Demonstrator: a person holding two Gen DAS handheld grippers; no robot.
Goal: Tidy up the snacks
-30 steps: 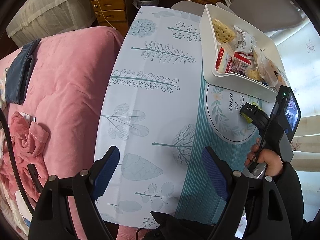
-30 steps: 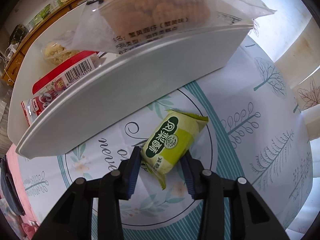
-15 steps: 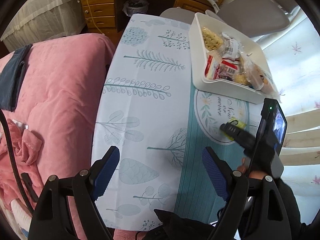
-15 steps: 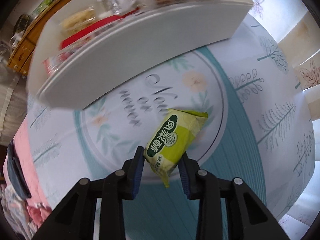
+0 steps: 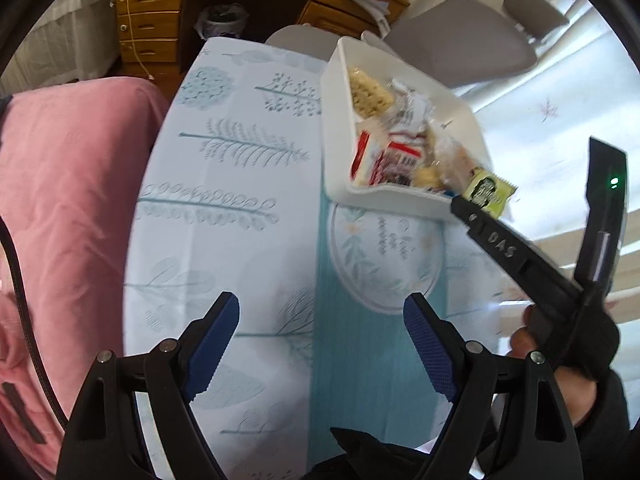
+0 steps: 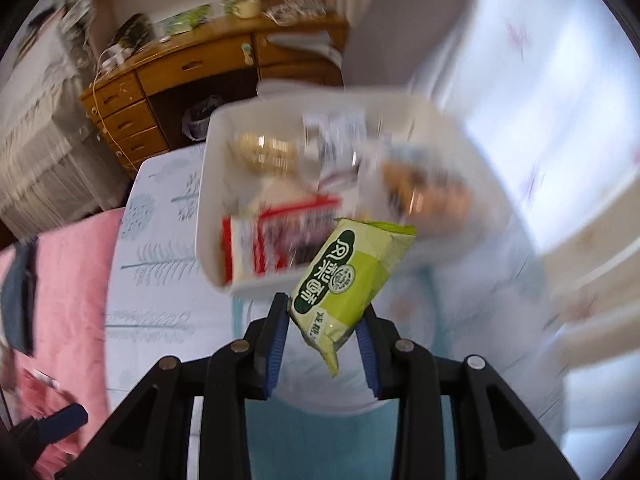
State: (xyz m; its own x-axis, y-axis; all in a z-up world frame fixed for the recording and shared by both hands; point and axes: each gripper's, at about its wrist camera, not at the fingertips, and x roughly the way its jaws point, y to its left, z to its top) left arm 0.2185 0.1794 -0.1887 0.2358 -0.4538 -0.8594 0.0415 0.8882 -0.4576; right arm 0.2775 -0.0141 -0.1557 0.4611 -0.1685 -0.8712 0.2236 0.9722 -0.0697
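My right gripper [image 6: 324, 312] is shut on a green snack packet [image 6: 348, 276] and holds it in the air at the near edge of the white bin [image 6: 208, 184]. The bin holds several packed snacks, blurred in this view. In the left wrist view the right gripper [image 5: 466, 200] with the green packet [image 5: 488, 192] is at the near right corner of the white bin [image 5: 336, 128]. My left gripper [image 5: 320, 340] is open and empty above the table's near part.
The table has a pale blue leaf-print cloth [image 5: 224, 184] with a teal band. A pink blanket [image 5: 68, 184] lies to the left. A wooden desk with drawers [image 5: 152, 12], a waste bin [image 5: 222, 20] and a grey chair [image 5: 460, 36] stand beyond the table.
My right gripper has lifted the green packet off the table and carried it up to the bin's near edge. My left gripper has stayed open and drawn back a little.
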